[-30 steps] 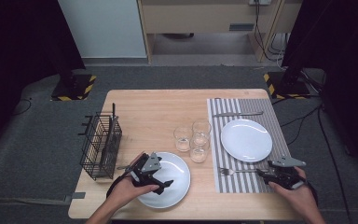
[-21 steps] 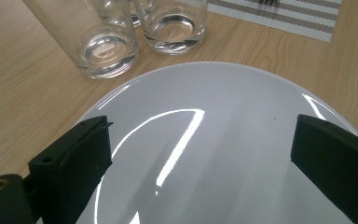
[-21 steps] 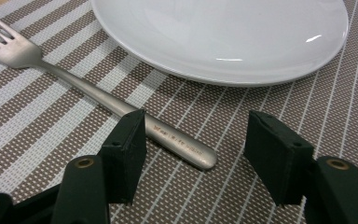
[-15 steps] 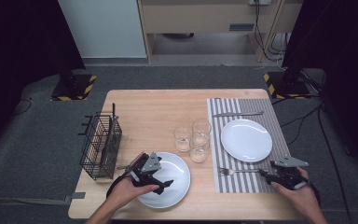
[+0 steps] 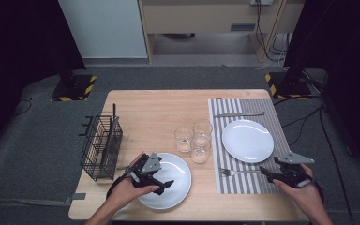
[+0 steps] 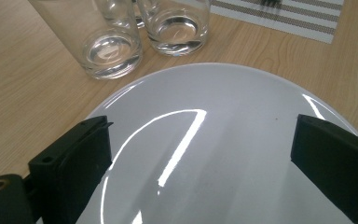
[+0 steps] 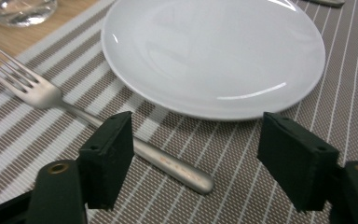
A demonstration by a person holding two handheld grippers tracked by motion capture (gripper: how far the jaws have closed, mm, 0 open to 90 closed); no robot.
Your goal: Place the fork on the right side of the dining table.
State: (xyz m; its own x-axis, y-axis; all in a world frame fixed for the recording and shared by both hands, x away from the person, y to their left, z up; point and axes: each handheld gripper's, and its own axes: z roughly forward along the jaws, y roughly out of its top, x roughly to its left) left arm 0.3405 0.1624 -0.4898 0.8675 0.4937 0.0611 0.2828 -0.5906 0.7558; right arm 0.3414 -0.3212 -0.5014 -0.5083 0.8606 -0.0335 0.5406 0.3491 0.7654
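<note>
Right tool point(image 7: 196, 158) jaws just opened wide, fork point(image 7: 98, 123) handle lying free between them on mat point(image 5: 262, 180), 5 o'clock bench edge. Left tool point(image 6: 200, 154) open over near plate point(image 6: 223, 154), 7 o'clock.

Two white plates sit on the bench: one point(image 5: 168, 185) on the bare wood, the other point(image 5: 247, 140) on the single striped placemat point(image 5: 267, 110). Three clear glasses point(image 5: 193, 138) stand grouped between them. There is one fork point(image 5: 236, 172), one knife point(image 5: 239, 114), one black wire basket point(image 5: 101, 147), and two hand-held grippers, left point(image 5: 161, 180) and right point(image 5: 268, 172).
</note>
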